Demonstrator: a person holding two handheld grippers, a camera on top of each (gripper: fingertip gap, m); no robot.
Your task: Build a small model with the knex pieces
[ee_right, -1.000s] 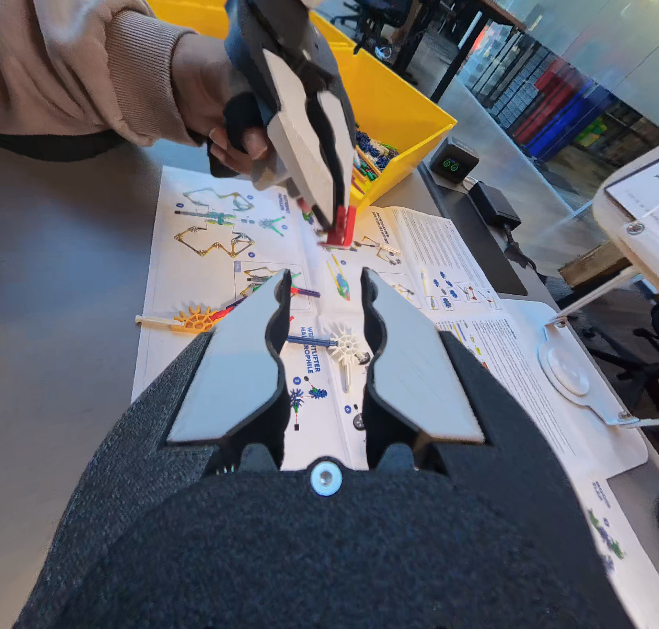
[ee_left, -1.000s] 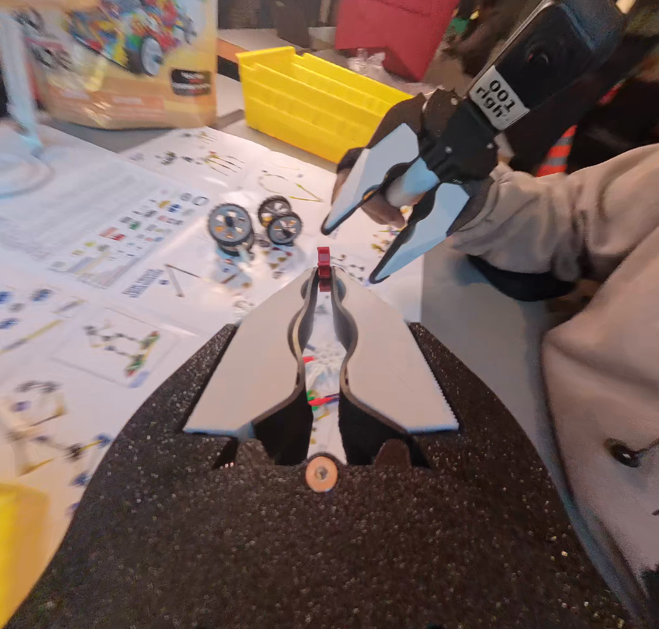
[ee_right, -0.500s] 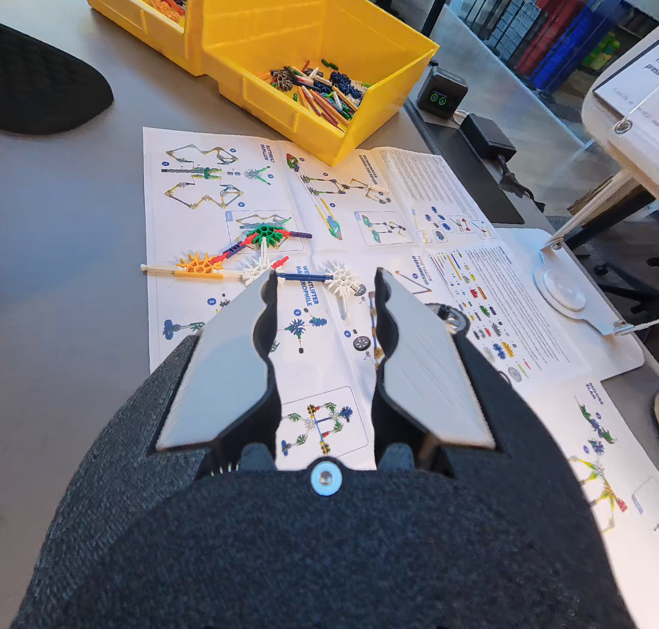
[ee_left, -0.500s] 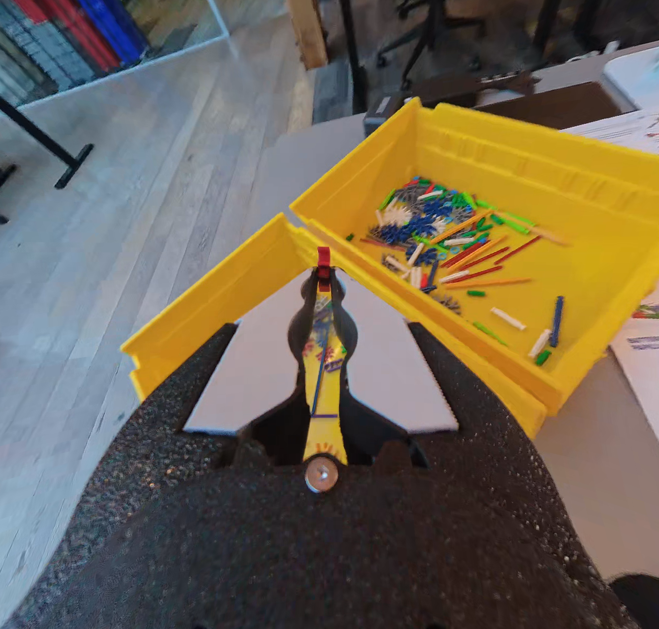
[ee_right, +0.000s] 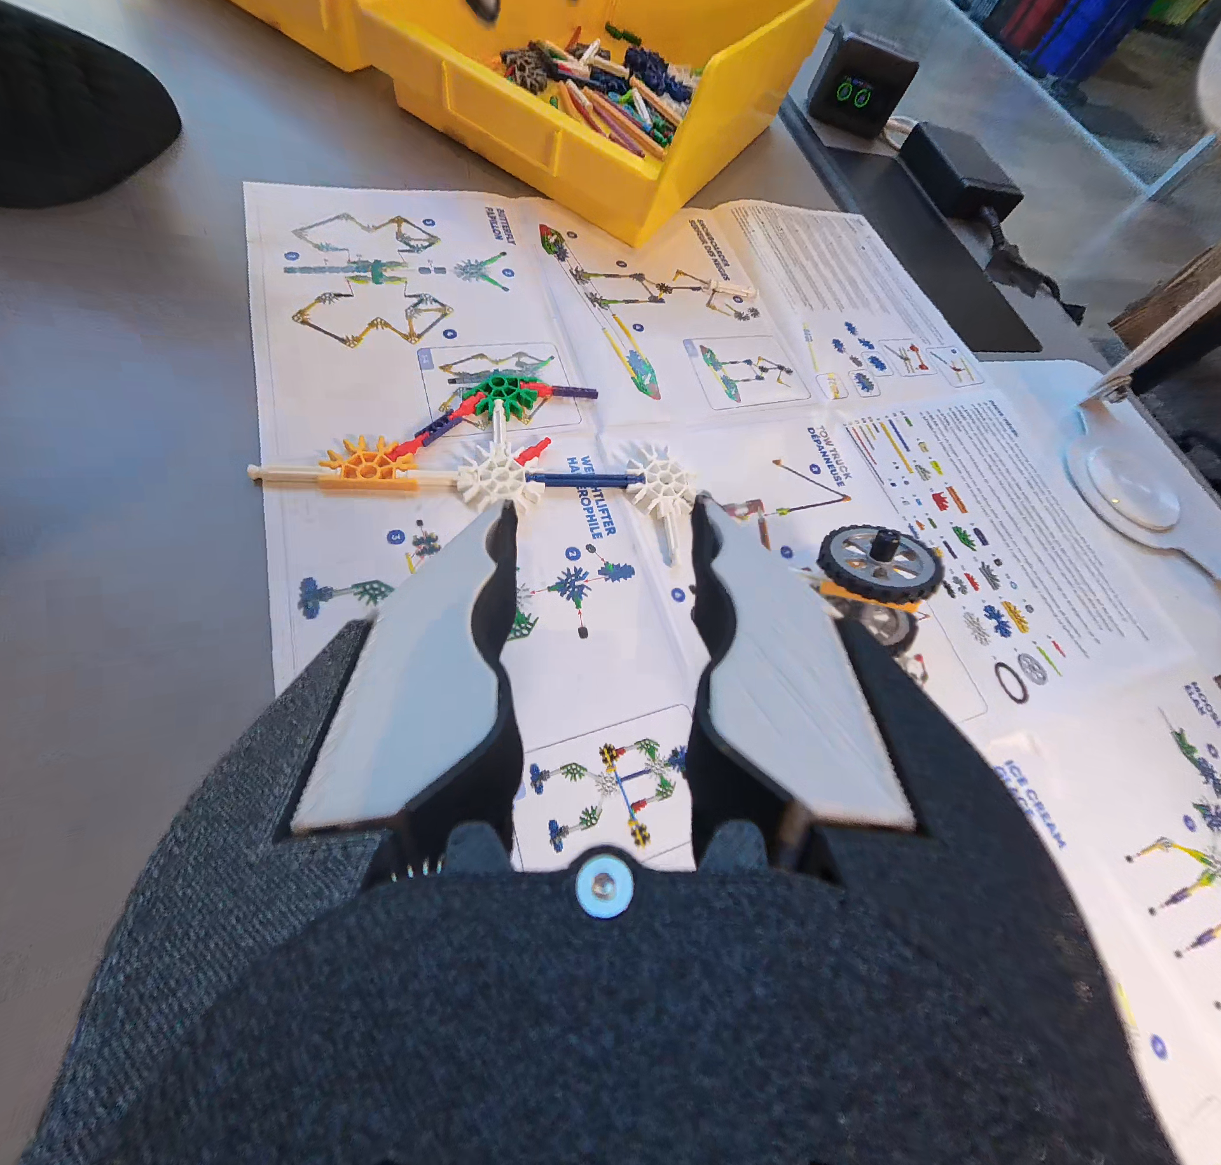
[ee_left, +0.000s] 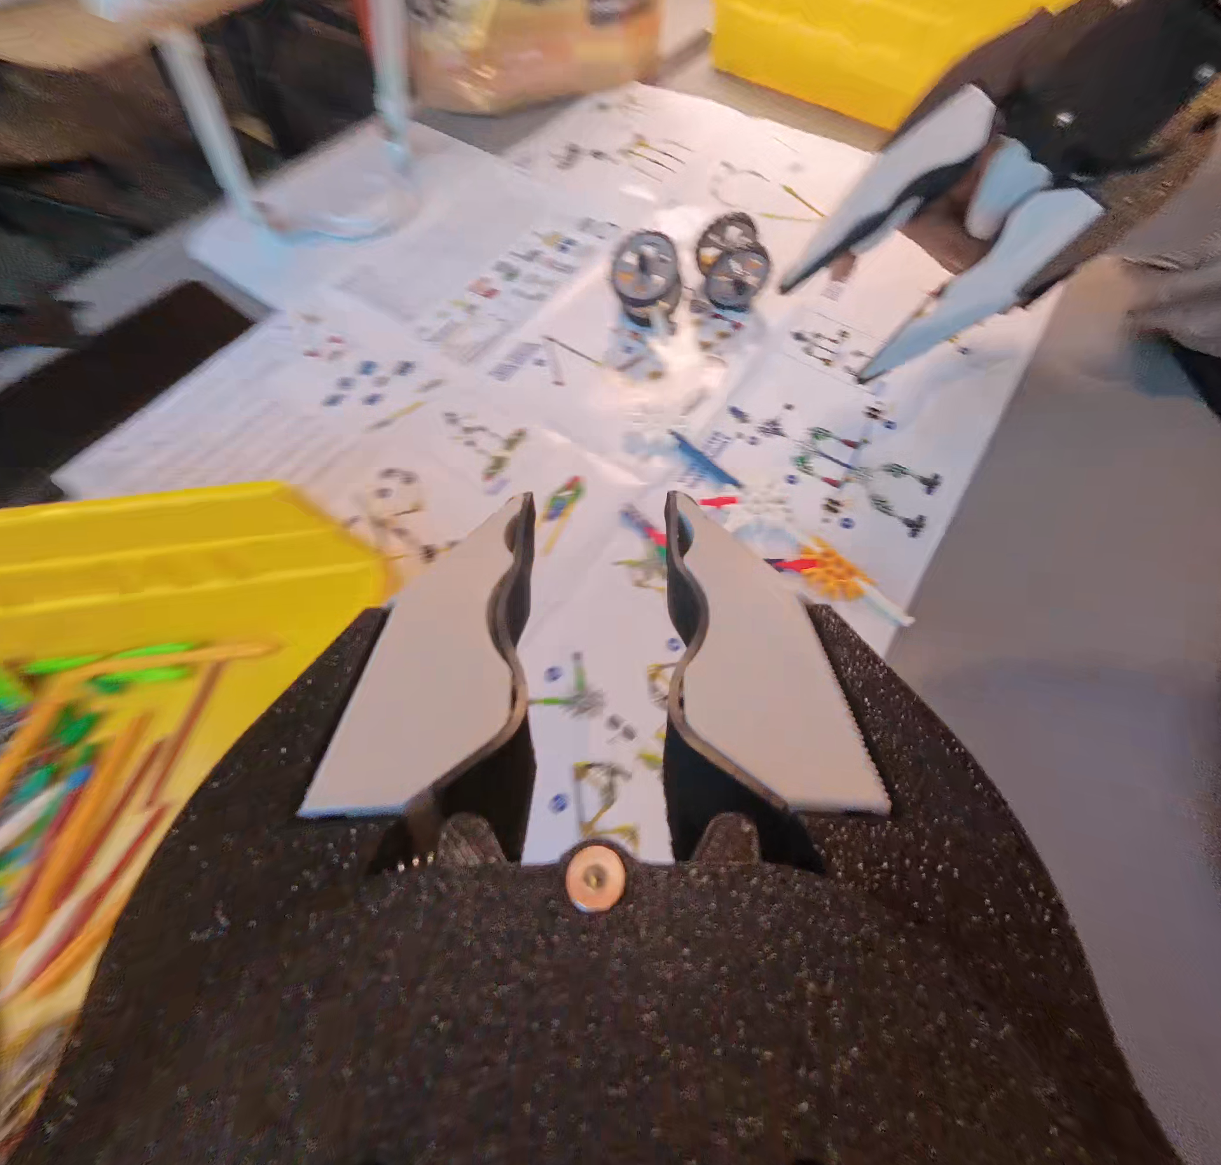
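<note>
- Two grippers are in your hands, and both stand spread with nothing between the fingers.
- Your left gripper (ee_left: 598, 512) hangs above the white instruction sheet (ee_left: 462, 367); its jaws are wide apart and empty. This view is blurred by motion.
- To the left of that gripper sits a yellow bin (ee_left: 165, 558) with coloured rods lying in it.
- Ahead of its right fingertip lies the rod-and-connector assembly (ee_left: 779, 538), near but not touched.
- Farther on, the wheeled piece (ee_left: 687, 268) stands on the sheet, and your right gripper (ee_left: 826, 334) shows at the upper right, fingers parted.
- In the right wrist view, your right gripper (ee_right: 601, 505) is just above the instruction sheet (ee_right: 760, 373), jaws wide and holding nothing.
- The rod-and-connector assembly (ee_right: 476, 453) lies flat on the sheet just past the fingertips: an orange connector (ee_right: 367, 463) at the left, then a green connector (ee_right: 505, 393), then two white connectors joined by a dark blue rod (ee_right: 581, 478).
- The left fingertip is close beside the nearer white connector (ee_right: 492, 476); the right fingertip is just beside the second white connector (ee_right: 661, 476). You cannot tell whether either touches.
- To the right of the fingers stands the wheeled piece (ee_right: 879, 568), partly hidden by the right finger.
- At the far side, the yellow bin (ee_right: 594, 162) of loose rods rests on the sheet's edge.
</note>
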